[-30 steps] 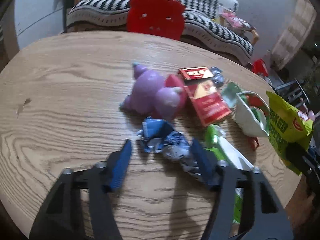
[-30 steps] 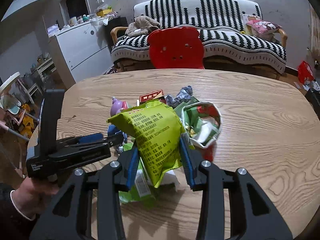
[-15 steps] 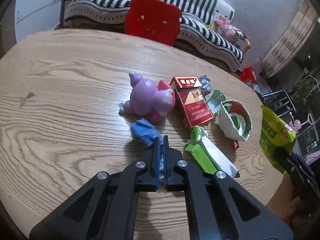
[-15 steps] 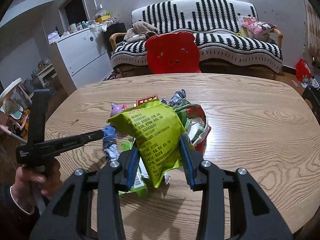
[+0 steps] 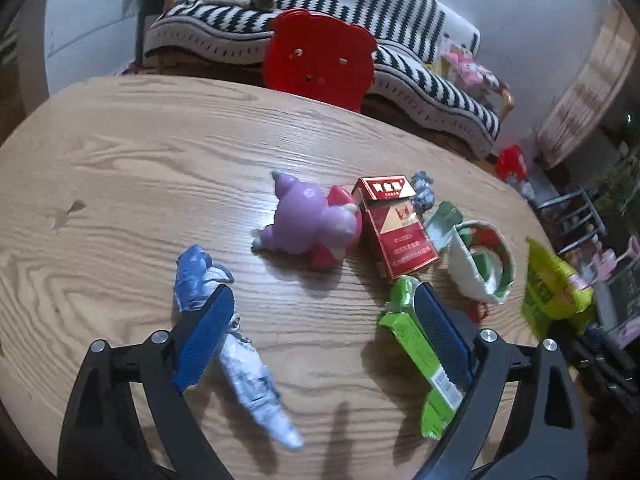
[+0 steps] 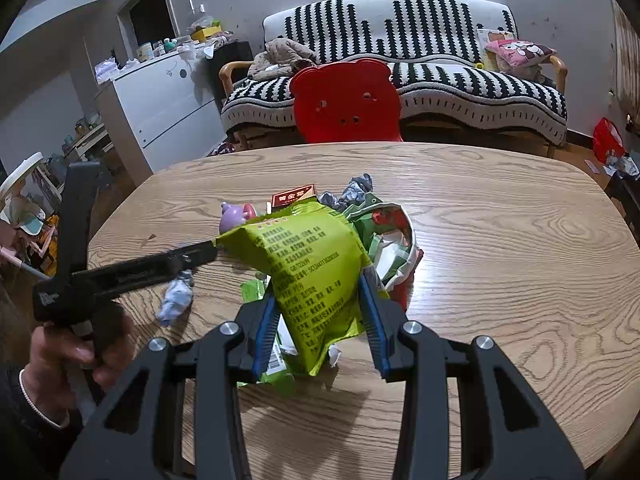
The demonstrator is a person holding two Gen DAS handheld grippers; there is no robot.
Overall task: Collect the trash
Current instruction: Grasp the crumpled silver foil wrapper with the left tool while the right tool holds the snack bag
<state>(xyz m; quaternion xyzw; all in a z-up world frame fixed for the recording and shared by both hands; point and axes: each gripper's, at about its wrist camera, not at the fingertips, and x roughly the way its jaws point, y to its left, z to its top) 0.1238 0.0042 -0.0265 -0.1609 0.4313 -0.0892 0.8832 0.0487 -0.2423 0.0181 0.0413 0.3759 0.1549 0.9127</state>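
My left gripper is open and empty above the wooden table. A crumpled blue-white wrapper lies by its left finger, and also shows in the right wrist view. A green wrapper lies by its right finger. My right gripper is shut on a yellow-green snack bag, held above the trash; the bag shows at the right of the left view. A white-green-red bag, a red cigarette box and a grey foil ball lie beyond.
A purple and pink toy sits mid-table next to the red box. A red bear-shaped chair stands behind the table, with a striped sofa further back. A white cabinet stands at the left.
My left gripper was shut on the blue-white wrapper half a second ago; now it is open and the wrapper lies on the table, moved left. The right gripper keeps holding the snack bag.
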